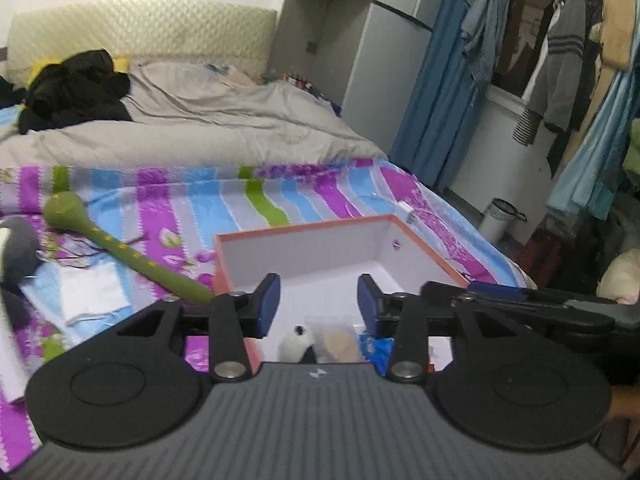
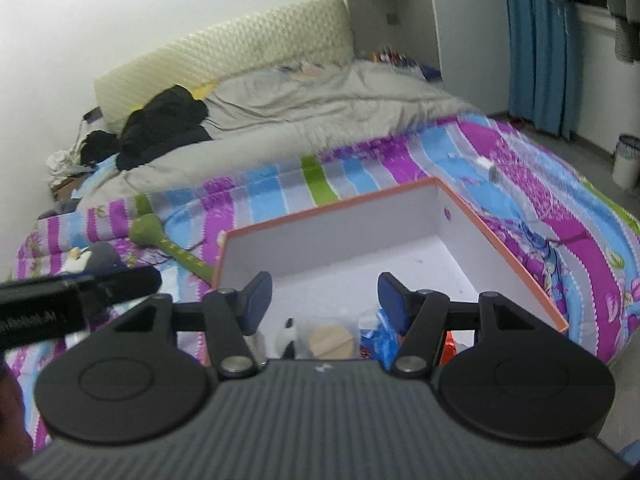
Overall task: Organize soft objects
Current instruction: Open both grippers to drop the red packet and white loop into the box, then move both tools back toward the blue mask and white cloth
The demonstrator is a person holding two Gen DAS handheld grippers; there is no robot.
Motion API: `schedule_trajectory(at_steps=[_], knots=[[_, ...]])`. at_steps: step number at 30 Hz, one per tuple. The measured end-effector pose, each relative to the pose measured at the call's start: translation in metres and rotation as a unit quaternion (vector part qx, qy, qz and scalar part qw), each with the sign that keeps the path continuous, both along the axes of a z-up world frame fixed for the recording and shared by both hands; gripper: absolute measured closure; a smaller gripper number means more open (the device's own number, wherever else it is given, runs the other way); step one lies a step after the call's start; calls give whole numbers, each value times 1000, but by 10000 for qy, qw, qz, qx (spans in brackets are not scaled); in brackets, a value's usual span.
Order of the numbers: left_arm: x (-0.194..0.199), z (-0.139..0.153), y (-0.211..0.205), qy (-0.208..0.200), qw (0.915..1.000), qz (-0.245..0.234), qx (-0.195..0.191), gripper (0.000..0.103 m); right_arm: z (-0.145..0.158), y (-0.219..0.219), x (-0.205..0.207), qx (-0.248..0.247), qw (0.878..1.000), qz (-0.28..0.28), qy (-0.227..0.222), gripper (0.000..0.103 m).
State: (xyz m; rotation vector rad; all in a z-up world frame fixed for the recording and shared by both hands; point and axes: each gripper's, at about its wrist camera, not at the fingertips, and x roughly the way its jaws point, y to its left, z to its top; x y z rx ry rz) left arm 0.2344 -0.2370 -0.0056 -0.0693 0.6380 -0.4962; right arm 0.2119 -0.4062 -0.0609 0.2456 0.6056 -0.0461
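Right now both grippers hover over the near end of an open box point(image 1: 320, 236) with an orange rim and white inside walls, which sits on a bed covered by a striped purple, blue and green sheet point(image 1: 192, 196).

The left gripper point(image 1: 319, 303) has its blue-padded fingers point(image 1: 269, 300) apart, with nothing between them. The right gripper point(image 2: 325, 299) also has its fingers point(image 2: 394, 300) apart and empty. Its dark body reaches into the left wrist view from the right of the box.

Inside the box, at the near end just below both sets of fingers, lie several small things: a black-and-white panda toy point(image 1: 297, 342), a round tan soft thing in a clear wrapper point(image 2: 333, 340), and a crumpled blue-and-white bag point(image 2: 378, 338) beside it. The rest of the box floor is bare white.

Left of the box, on the sheet, a green stuffed toy with a round head and long neck point(image 1: 116, 246) lies with its tail end touching the box's near left corner. Further left of the box lies a grey-and-white plush point(image 1: 16, 248), partly cut off by the picture edge. Behind the box, a grey quilt point(image 1: 200, 120) is rumpled over the bed, with black clothes point(image 1: 76, 88) heaped near the cream headboard point(image 1: 144, 28). Right of the box, well apart, a blue curtain point(image 1: 440, 92) hangs.
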Motion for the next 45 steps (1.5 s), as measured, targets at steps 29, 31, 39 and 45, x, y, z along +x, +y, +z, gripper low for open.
schedule_trajectory(at_steps=[29, 31, 39, 45], knots=[[-146, 3, 194, -364, 9936, 1062, 82, 51, 1, 168, -96, -465, 9873, 1323, -740, 42], [-153, -4, 203, -335, 9929, 1144, 56, 51, -5, 178, -98, -485, 9860, 1416, -740, 42], [-168, -44, 219, -67, 9916, 1284, 129, 51, -39, 200, -106, -404, 9835, 1627, -686, 42], [-172, -82, 226, 17, 9908, 1335, 198, 51, -73, 207, -105, -441, 9819, 1702, -704, 42]])
